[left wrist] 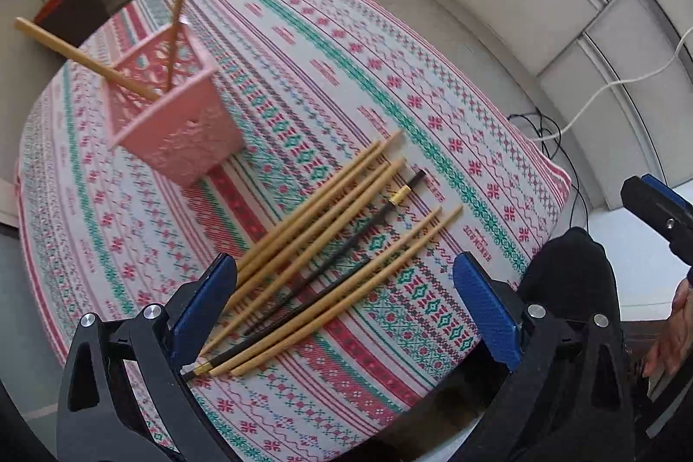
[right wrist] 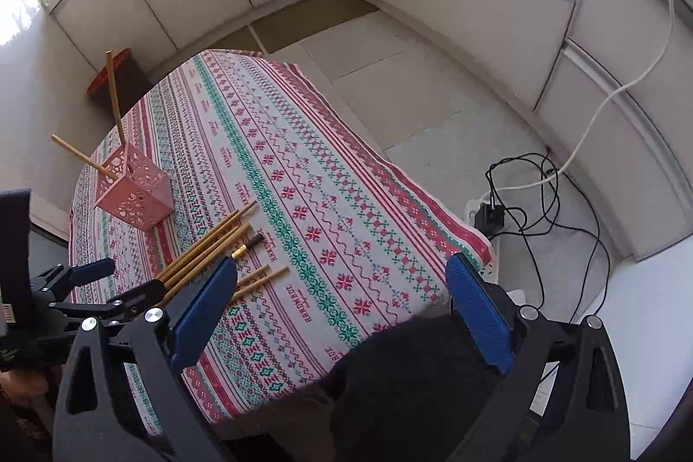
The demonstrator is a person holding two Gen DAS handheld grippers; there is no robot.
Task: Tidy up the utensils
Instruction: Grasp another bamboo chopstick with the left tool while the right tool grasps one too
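Observation:
A pink perforated holder [left wrist: 173, 115] stands on the patterned tablecloth [left wrist: 303, 50] with two wooden chopsticks [left wrist: 86, 61] leaning out of it; it also shows in the right wrist view [right wrist: 134, 198]. Several wooden chopsticks [left wrist: 312, 237] and two black ones with gold bands [left wrist: 346, 245] lie in a loose bunch on the cloth, also seen in the right wrist view [right wrist: 208, 250]. My left gripper [left wrist: 346, 306] is open and empty, just above the near ends of the bunch. My right gripper [right wrist: 342, 315] is open and empty, over the table's near right edge.
The table's right edge [right wrist: 433, 211] drops to the floor, where a power strip with black cables [right wrist: 511, 202] and a white cord lie. A dark box with a red rim [right wrist: 112, 76] stands beyond the far corner. White cabinets line the walls.

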